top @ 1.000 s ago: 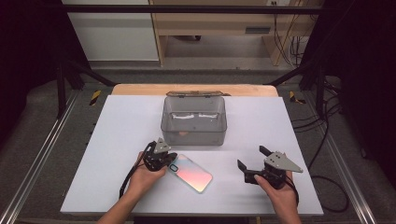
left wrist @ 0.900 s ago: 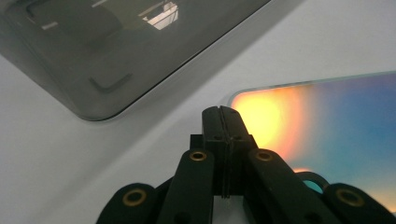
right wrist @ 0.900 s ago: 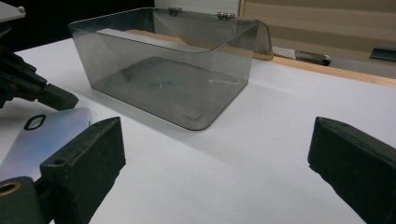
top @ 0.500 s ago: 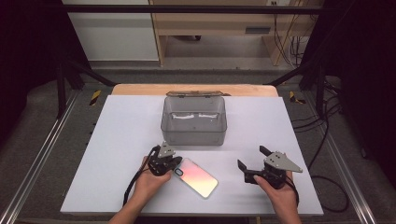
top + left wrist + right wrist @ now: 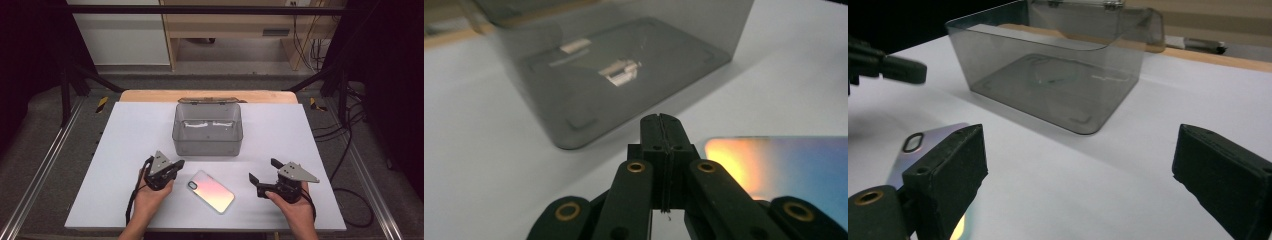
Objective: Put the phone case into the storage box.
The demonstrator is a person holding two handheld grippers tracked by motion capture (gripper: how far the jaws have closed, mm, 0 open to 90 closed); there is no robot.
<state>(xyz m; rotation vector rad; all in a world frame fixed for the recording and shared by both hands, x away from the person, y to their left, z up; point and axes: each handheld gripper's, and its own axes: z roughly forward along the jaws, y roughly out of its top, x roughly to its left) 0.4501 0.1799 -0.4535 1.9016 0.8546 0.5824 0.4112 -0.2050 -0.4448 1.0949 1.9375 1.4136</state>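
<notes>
The left hand-held gripper (image 5: pixel 176 164) is pinched shut on nothing, the right hand-held gripper (image 5: pixel 261 177) gapes wide. Better square up to the phone (image 5: pixel 211 190) edges first.

Iridescent pink-to-blue phone case (image 5: pixel 211 190), flat and back up, lying diagonally on white table, apart from both grippers

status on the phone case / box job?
Done: grey box sits open, nothing in it. In hand: nothing; the left tongs are shut beside the iridescent phone case, the right tongs open. Left: grab the case and, probably, box it.
</notes>
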